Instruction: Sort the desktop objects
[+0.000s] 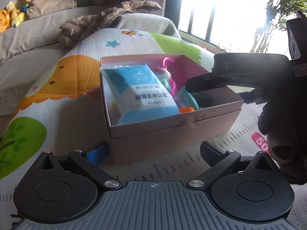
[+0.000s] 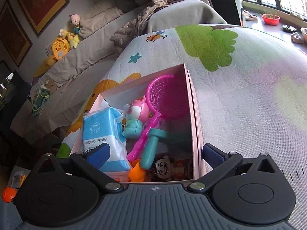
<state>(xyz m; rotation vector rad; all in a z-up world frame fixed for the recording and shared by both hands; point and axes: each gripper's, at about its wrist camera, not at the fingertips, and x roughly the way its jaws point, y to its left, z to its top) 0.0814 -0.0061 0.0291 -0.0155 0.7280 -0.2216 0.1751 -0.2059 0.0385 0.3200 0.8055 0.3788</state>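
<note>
Right wrist view: the right tool [image 2: 154, 152] hangs spread wide and empty over the pink box [image 2: 195, 115], where the blue cotton pack [image 2: 101, 132] and toys already lie. The left tool [image 1: 153, 152], also apart, sits beside the box; a careless withdrawal could snag its wall and tip it.

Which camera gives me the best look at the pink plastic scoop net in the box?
The right wrist view: the pink plastic scoop net shows whole there, mesh hoop and handle, lying in the pink cardboard box. In the left wrist view only pink slivers show behind the blue-and-white cotton pack.
</note>
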